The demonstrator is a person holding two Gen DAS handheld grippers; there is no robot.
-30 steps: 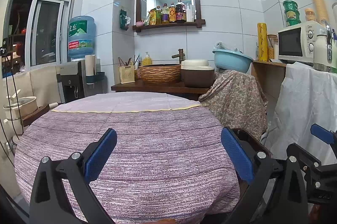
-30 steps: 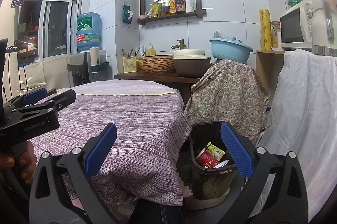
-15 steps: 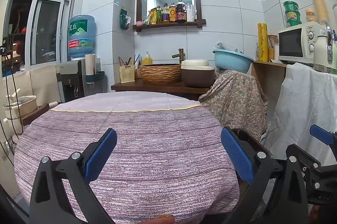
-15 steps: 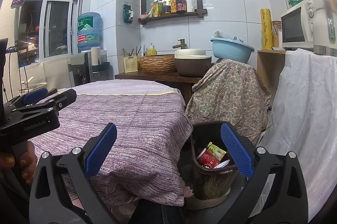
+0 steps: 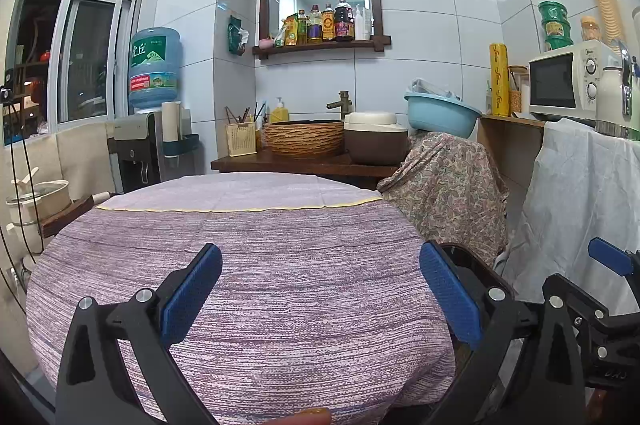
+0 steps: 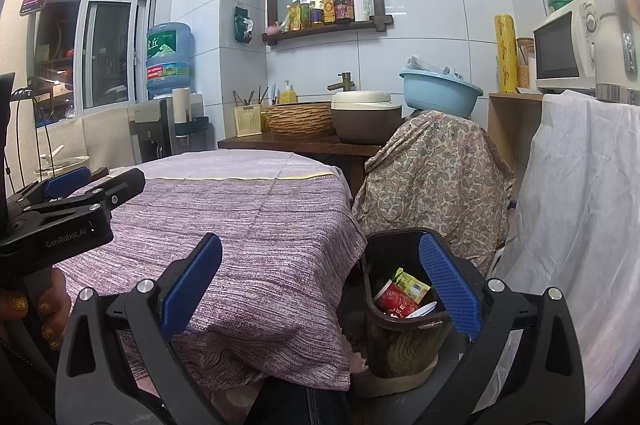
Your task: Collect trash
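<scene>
Purple striped cloth covers the one round surface (image 5: 256,265), and both the left gripper (image 5: 320,299) and right gripper (image 6: 320,289) hang wide open, holding nothing. One dark bin (image 6: 400,337) stands on the floor just beside the surface, holding what looks like three pieces of trash (image 6: 402,297): a yellow packet, a red wrapper and something white.

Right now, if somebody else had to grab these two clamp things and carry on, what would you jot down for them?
Left gripper: open, empty, held over the round table's purple cloth.
Right gripper: open, empty, aimed between the table edge and the trash bin.
Bin: on the floor at the table's right side, beside the floral-covered object. Inside are a red wrapper, a yellow-green packet and something white.
Done: some trash is binned; no litter shows on the visible tabletop.
Left: probably nothing on the table. Check spots the cameras miss, such as the floor, before stopping.
</scene>
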